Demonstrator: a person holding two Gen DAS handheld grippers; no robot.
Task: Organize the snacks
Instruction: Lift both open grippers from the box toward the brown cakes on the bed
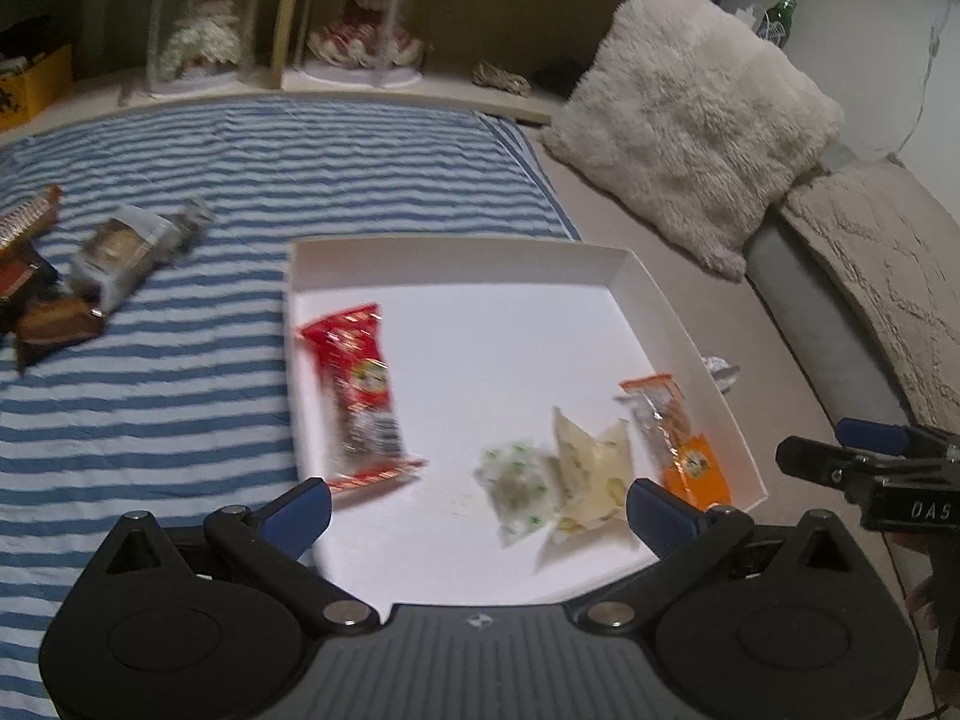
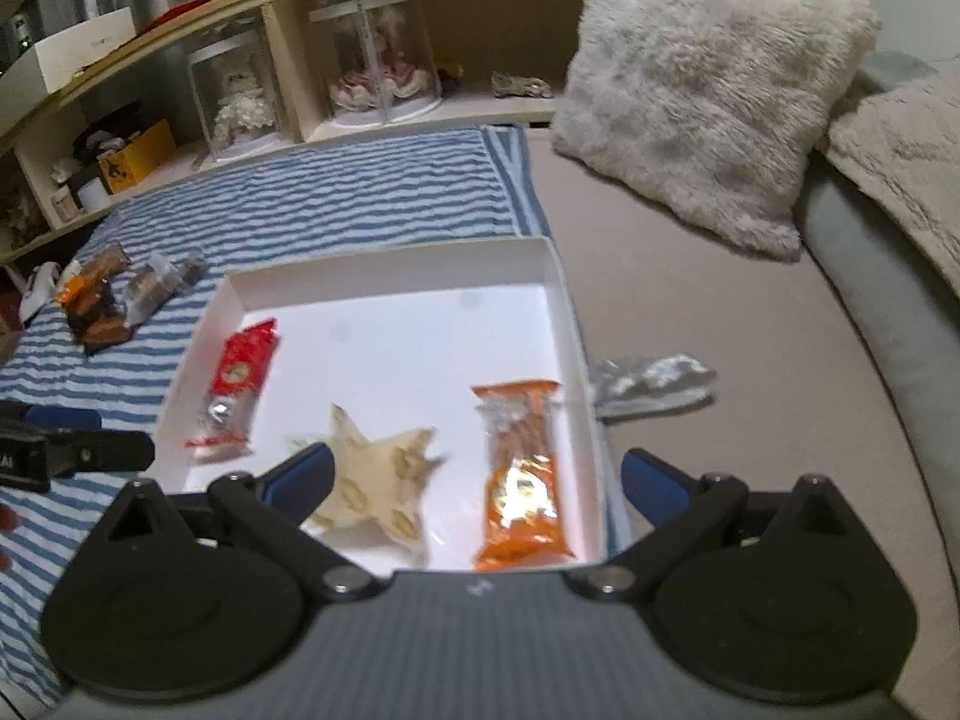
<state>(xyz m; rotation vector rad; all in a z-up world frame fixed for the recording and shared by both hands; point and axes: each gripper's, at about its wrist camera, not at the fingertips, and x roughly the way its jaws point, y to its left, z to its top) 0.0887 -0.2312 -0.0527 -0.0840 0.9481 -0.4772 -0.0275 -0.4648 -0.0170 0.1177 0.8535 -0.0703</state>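
A shallow white box [image 1: 678, 324] [image 2: 561, 300] lies on the bed. Inside it are a red snack bar [image 1: 360, 390] [image 2: 240, 384], a green-dotted packet [image 1: 519, 489], a cream packet [image 1: 591, 468] [image 2: 378, 480] and an orange packet [image 1: 678, 438] [image 2: 522, 480]. My left gripper [image 1: 480, 513] hangs open over the box's near edge, holding nothing. My right gripper [image 2: 480, 477] is open too, its fingers straddling the box's near right corner above the cream and orange packets. A silver wrapper [image 2: 654, 384] [image 1: 720, 369] lies just outside the box's right wall.
Several loose snacks are piled [image 1: 114, 264] [image 2: 114, 294] on the blue striped cloth [image 1: 300, 180] left of the box. A fluffy white pillow [image 1: 696, 120] [image 2: 708, 78] leans at the back right. Shelves with dolls in clear cases [image 1: 360, 24] run along the back.
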